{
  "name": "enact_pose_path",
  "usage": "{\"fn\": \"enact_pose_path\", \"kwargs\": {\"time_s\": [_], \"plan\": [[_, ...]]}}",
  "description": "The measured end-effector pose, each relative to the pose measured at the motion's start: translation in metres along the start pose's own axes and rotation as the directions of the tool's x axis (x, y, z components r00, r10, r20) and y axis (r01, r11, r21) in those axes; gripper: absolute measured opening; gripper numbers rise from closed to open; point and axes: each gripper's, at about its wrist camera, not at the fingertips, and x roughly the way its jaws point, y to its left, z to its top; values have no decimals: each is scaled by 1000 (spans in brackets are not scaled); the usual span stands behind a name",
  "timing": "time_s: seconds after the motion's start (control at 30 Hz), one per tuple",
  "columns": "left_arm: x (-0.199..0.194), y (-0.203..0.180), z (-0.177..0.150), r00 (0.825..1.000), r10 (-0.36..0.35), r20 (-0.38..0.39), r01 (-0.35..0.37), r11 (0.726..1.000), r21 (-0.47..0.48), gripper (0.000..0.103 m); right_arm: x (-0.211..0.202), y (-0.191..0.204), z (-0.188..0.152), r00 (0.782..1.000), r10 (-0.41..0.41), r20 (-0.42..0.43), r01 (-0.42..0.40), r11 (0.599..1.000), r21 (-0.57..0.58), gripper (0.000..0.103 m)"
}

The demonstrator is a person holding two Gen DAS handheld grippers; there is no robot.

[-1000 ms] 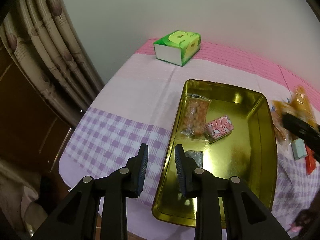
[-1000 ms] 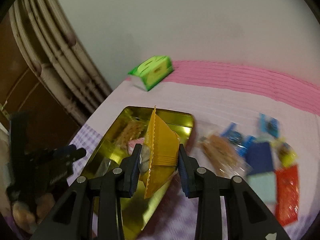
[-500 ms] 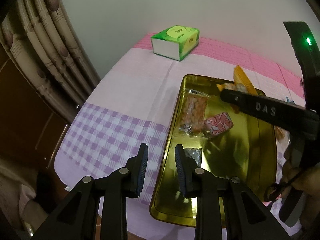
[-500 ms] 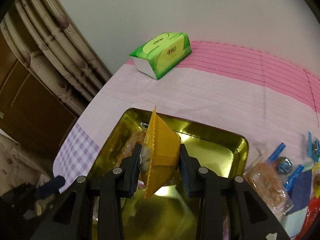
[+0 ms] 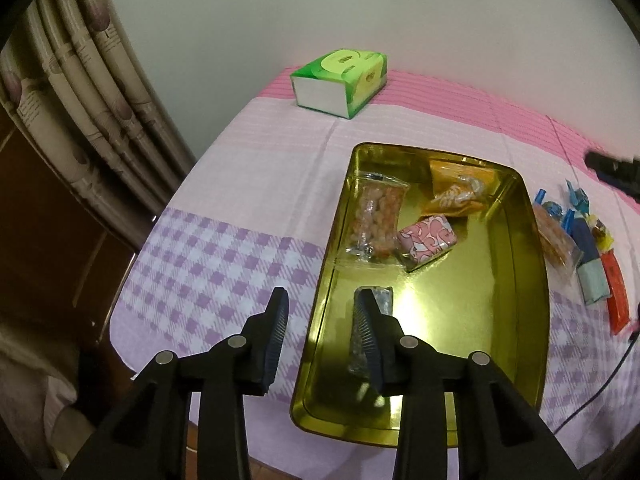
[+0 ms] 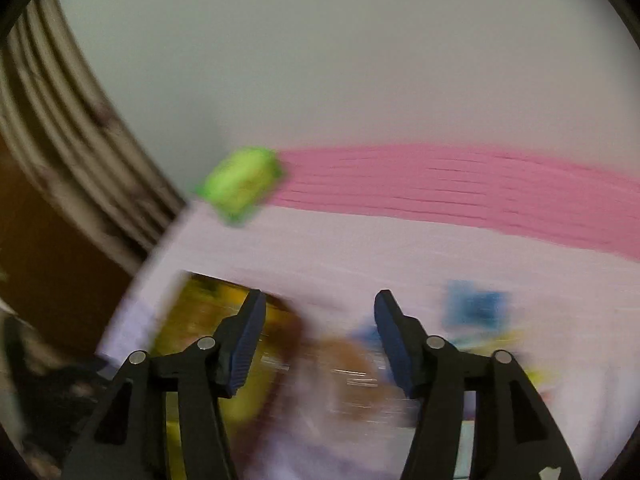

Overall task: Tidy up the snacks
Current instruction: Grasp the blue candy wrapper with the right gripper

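My left jaws (image 5: 318, 336) and right jaws (image 6: 318, 340) are opening, empty; the left may clip the tray (image 5: 520, 408) rim, lower centre.

The tray (image 5: 524, 264) is glossy gold metal, the tablecloth (image 5: 224, 240) is matt woven cloth, the snack packets (image 5: 376, 220) are shiny clear plastic, the tissue box (image 5: 340, 80) is smooth

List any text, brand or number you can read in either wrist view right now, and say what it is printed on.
None is legible.
Green tissue box: printed marks on its top and side, too small to read.
Orange snack packet in the gold tray: white lettering, unreadable.
Pink patterned packet: pattern only, no words made out.
Right wrist view: motion-blurred throughout, nothing readable.
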Motion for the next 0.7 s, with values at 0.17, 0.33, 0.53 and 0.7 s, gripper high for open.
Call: {"fn": "enact_pose_path", "kwargs": {"time_s": [0.17,0.33,0.53,0.7], "plan": [[1,-8,-2,1000,15,5,-15,999,34,43,13,-62,-3,990,-109,-89,116,990,76,55],[2,-9,-3,1000,16,0,-15,999,41,46,30,-67,1,985,-134,-113,141,988,58,55],[6,-11,-3,1000,15,-9,-14,998,54,47,59,-62,6,976,-162,-142,170,985,42,54],[8,-15,-4,1000,23,-11,-22,997,78,47,72,-61,7,960,-235,-154,234,972,-25,24]]}}
